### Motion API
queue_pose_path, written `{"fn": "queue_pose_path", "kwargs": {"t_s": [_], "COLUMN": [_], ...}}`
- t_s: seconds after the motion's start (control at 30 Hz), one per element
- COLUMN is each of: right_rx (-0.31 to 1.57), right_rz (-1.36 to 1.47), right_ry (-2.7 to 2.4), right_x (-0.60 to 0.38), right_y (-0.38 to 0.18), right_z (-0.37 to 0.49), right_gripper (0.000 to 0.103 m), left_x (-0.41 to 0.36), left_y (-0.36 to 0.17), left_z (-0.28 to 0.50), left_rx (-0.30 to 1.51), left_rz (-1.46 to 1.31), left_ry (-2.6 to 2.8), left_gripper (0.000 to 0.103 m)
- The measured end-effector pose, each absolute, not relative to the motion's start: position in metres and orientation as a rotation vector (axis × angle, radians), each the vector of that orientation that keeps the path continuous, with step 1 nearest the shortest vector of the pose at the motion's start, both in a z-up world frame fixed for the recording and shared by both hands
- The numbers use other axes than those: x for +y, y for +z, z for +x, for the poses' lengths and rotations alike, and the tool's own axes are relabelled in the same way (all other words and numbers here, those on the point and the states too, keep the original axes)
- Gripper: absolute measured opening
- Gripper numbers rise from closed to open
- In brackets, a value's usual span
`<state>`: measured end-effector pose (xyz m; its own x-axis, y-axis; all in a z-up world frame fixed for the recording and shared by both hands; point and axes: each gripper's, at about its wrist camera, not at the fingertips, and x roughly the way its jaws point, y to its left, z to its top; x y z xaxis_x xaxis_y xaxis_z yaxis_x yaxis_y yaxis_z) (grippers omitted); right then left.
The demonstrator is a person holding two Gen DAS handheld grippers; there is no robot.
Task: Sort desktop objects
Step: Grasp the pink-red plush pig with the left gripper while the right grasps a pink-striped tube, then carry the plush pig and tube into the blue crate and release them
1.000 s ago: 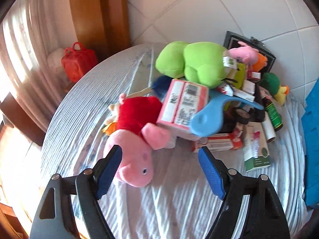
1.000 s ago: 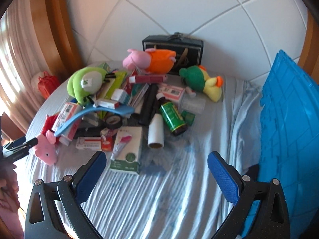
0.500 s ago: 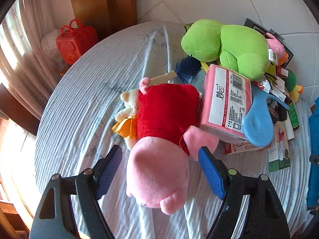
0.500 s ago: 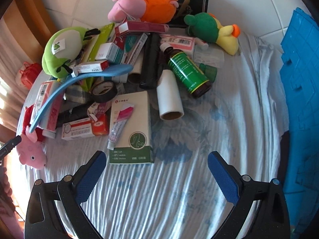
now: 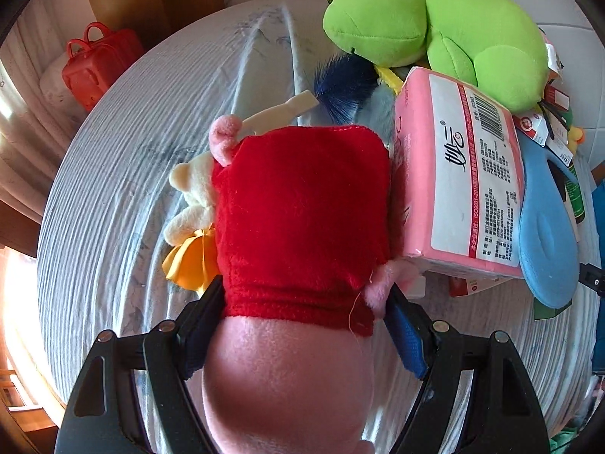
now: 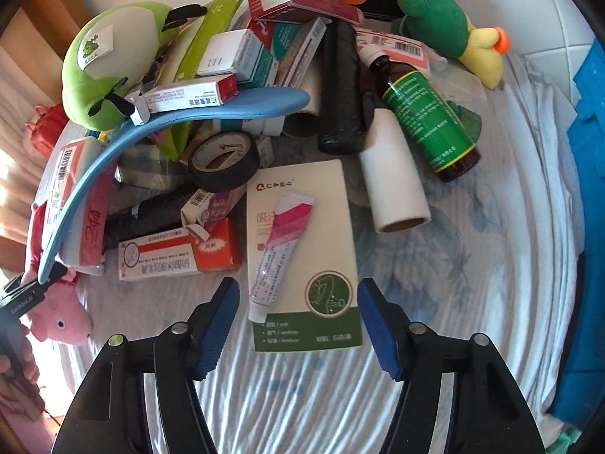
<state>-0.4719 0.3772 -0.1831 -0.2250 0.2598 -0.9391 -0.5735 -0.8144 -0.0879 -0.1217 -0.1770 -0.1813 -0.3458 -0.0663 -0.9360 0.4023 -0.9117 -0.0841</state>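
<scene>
A pink pig plush in a red dress [image 5: 302, 227] lies on the striped cloth, head toward me. My left gripper [image 5: 306, 321] straddles its neck, both blue pads pressed against the plush. The pig also shows at the left edge of the right wrist view [image 6: 60, 314]. My right gripper [image 6: 298, 317] is open, its fingers either side of the near end of a white and green box [image 6: 302, 249] with a pink tube [image 6: 280, 249] lying on it, in front of a pile of boxes, bottles and toys.
A pink tissue pack [image 5: 461, 193], a blue shoehorn [image 5: 548, 242] and a green plush [image 5: 435, 26] lie right of the pig. A red toy case [image 5: 98, 64] stands at far left. A black tape roll [image 6: 223, 159], white roll [image 6: 393, 181], green bottle [image 6: 423, 113] and blue crate [image 6: 590, 227] surround the box.
My left gripper has moved forward over the pig and closed onto its neck. My right gripper has moved in and narrowed around the white and green box.
</scene>
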Motion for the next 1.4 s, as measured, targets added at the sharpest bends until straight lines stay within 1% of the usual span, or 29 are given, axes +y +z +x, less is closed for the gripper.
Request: {"fn": "queue_pose_path", "kwargs": {"t_s": [0.07, 0.13, 0.2, 0.23, 0.27, 0.3, 0.4, 0.6, 0.77, 1.17, 1.2, 1.4], "right_rx": [0.376, 0.379, 0.371, 0.345, 0.325, 0.327, 0.331, 0.352, 0.319, 0.194, 0.043, -0.003], "right_rz": [-1.526, -1.542, -1.557, -1.548, -1.548, -1.548, -1.548, -1.507, -1.438, -1.197, -1.279, -1.127], "right_ry": [2.065, 2.046, 2.022, 2.024, 2.028, 2.031, 2.045, 2.089, 2.154, 2.316, 2.456, 2.506], "right_x": [0.377, 0.379, 0.380, 0.379, 0.378, 0.378, 0.376, 0.370, 0.359, 0.316, 0.315, 0.318], "right_y": [-0.190, -0.198, -0.207, -0.206, -0.206, -0.205, -0.202, -0.187, -0.162, -0.087, -0.078, -0.032], "right_z": [-0.481, -0.487, -0.491, -0.491, -0.492, -0.491, -0.484, -0.464, -0.449, -0.404, -0.400, -0.362], "right_gripper": [0.053, 0.039, 0.032, 0.024, 0.019, 0.018, 0.018, 0.018, 0.018, 0.018, 0.018, 0.018], "left_x": [-0.177, -0.175, -0.175, -0.175, -0.175, -0.175, -0.172, -0.167, -0.156, -0.102, -0.095, -0.051], "left_y": [-0.183, -0.184, -0.183, -0.183, -0.182, -0.181, -0.175, -0.151, -0.116, -0.033, -0.028, -0.001], "left_z": [-0.122, -0.123, -0.122, -0.122, -0.120, -0.119, -0.111, -0.086, -0.061, -0.028, -0.026, -0.027], "left_rx": [0.435, 0.418, 0.414, 0.415, 0.420, 0.423, 0.414, 0.428, 0.384, 0.247, 0.237, 0.174], "left_rz": [1.593, 1.587, 1.578, 1.572, 1.563, 1.555, 1.529, 1.438, 1.322, 1.062, 1.046, 0.986], "left_ry": [-2.325, -2.330, -2.333, -2.336, -2.338, -2.342, -2.361, -2.396, -2.426, -2.580, -2.598, -2.697], "left_gripper": [0.079, 0.079, 0.078, 0.077, 0.075, 0.071, 0.066, 0.065, 0.065, 0.065, 0.065, 0.065]}}
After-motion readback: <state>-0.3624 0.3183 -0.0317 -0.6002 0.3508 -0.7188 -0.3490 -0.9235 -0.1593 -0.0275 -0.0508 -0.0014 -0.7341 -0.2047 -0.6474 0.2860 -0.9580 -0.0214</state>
